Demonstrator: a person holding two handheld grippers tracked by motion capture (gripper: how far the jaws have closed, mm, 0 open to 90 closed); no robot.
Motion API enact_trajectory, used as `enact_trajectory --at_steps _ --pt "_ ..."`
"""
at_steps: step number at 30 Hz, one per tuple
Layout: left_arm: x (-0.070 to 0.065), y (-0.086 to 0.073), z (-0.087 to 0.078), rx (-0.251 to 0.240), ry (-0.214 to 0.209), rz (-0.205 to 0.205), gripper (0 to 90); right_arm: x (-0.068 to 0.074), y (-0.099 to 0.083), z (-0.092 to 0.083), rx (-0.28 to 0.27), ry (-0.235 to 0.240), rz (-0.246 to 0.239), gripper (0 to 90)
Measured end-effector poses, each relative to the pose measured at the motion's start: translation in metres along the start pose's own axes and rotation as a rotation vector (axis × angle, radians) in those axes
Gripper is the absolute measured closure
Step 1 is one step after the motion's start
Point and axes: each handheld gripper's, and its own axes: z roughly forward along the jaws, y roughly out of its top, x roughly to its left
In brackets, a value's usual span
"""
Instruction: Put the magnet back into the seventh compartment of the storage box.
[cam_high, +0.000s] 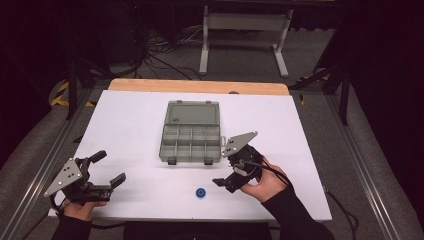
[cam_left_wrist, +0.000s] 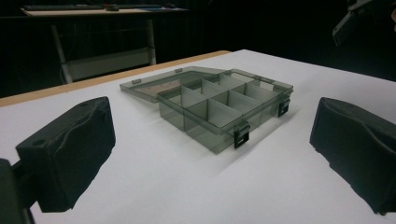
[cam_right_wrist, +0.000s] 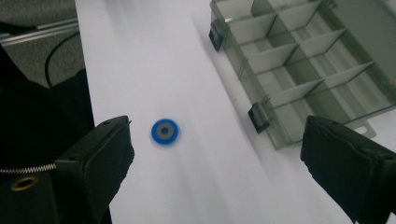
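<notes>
Our small blue ring-shaped disc with a grey centre lies bare on the white tabletop, just in front of the open grey translucent plastic compartment box, whose compartments look empty. So we judge the work barely begun: picking up and placing remain. Our right gripper hangs near the disc, jaws spread wide, grasping nothing. Our left gripper rests well apart, also released.
</notes>
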Motion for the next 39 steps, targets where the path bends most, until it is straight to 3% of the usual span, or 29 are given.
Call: enact_trajectory --at_steps 14,27,39 --pt "0.0 0.0 0.001 0.001 -0.003 0.0 0.5 0.004 0.007 0.017 0.186 -0.022 -0.03 6.9" --pt "0.0 0.0 0.001 0.005 -0.003 -0.003 0.6 0.006 0.006 0.03 0.321 0.006 -0.029 6.7" --pt "0.0 0.0 0.001 0.007 -0.006 -0.001 0.6 0.01 0.006 0.046 0.306 0.037 -0.043 7.4"
